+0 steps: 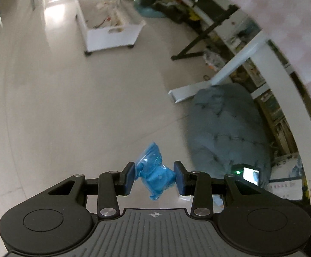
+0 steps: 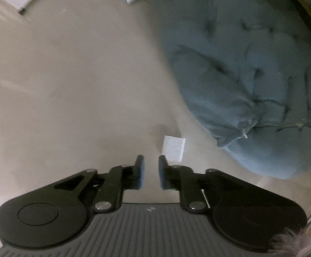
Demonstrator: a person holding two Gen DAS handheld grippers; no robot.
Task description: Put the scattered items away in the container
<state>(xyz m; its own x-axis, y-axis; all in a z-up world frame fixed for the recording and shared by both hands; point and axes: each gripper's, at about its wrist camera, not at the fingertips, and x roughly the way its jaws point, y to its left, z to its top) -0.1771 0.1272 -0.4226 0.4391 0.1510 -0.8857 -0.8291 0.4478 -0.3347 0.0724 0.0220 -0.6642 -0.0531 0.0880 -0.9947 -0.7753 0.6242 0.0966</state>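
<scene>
My left gripper [image 1: 154, 176] is shut on a crumpled blue bag [image 1: 155, 174] and holds it above the floor. A white wheeled bin [image 1: 108, 24] with several items inside stands far ahead at upper centre of the left wrist view. My right gripper [image 2: 150, 172] has a narrow gap between its blue pads and holds nothing. A white slip of paper [image 2: 173, 147] lies on the floor just beyond its right fingertip.
A large blue beanbag [image 2: 251, 75] lies on the right, also in the left wrist view [image 1: 228, 135]. A keyboard on a black stand [image 1: 198, 32] and a white table leg [image 1: 230, 68] stand on the right. Shelves line the far right wall.
</scene>
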